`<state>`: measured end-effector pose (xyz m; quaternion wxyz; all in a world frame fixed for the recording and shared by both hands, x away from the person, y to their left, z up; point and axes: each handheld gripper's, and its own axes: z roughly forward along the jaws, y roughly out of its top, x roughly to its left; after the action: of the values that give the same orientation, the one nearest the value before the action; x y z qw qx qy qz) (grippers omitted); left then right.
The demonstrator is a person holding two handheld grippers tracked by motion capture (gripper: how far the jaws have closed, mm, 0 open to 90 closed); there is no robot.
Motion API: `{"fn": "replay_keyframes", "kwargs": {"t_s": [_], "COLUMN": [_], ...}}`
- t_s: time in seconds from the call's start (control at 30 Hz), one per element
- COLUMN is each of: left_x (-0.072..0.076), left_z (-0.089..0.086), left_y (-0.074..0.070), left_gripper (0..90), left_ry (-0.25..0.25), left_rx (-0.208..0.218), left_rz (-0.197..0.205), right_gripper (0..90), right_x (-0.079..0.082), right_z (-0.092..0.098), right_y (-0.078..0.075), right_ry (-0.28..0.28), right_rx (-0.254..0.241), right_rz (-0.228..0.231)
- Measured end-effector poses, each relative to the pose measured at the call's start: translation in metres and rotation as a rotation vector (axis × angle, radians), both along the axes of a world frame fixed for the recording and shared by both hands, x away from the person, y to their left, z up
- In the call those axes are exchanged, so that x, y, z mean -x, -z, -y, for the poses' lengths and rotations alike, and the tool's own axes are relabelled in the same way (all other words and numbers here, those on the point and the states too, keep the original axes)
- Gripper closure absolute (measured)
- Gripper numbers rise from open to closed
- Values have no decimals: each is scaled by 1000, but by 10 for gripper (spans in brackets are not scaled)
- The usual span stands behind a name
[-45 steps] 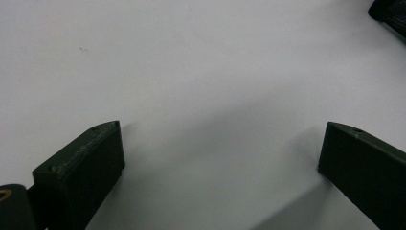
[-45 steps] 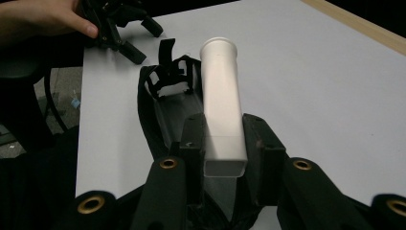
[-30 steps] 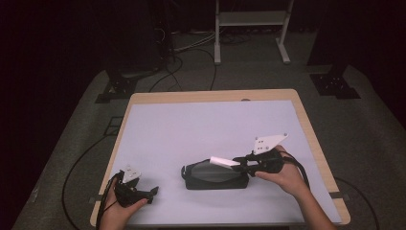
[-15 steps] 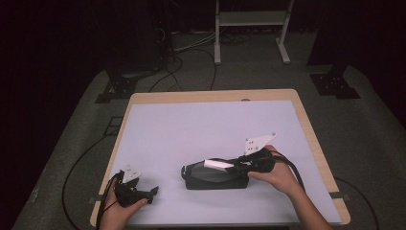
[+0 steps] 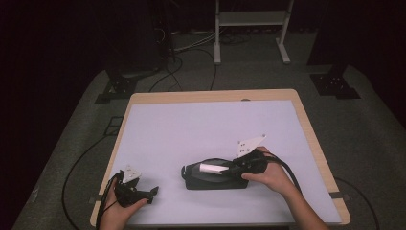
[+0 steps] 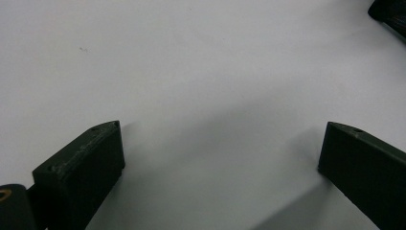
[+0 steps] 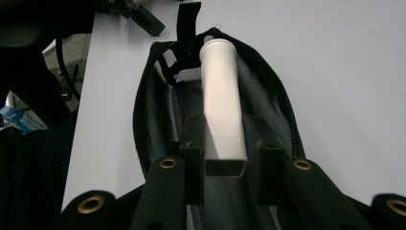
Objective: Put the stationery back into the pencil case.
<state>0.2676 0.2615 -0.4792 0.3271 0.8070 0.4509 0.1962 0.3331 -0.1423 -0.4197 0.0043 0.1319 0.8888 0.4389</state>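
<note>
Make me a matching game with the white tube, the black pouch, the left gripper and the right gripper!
Things:
1. white tube
2. black pouch
3. left gripper
4. right gripper

States:
A. lying unzipped on the table
B. jaws wide apart over bare table
C. clamped on the tube
D. held over the open pouch

Pairs: 1-D, 2-A, 3-B, 4-C

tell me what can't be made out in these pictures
- Bottom of the open black pouch: right gripper view, the white tube and right gripper cover it.
- Tube's tail end: high view, tucked between the jaws.
- Left gripper: high view, too small to judge its gap.
</note>
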Motion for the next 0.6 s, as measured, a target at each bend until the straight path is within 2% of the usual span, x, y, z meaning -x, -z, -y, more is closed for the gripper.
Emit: {"fn": "replay_keyframes", "kwargs": {"t_s": [0.6], "left_x": [0], "left_z": [0], "left_y": [0], "left_gripper": [8], "left_ry": [1], "left_rx": [-1], "left_rz": [-1], "right_gripper": [701], "right_x": [0], "right_z": [-9], "right_y": [5], "right_ry": [-19], "right_rx": [11], "right_rz": [6]}}
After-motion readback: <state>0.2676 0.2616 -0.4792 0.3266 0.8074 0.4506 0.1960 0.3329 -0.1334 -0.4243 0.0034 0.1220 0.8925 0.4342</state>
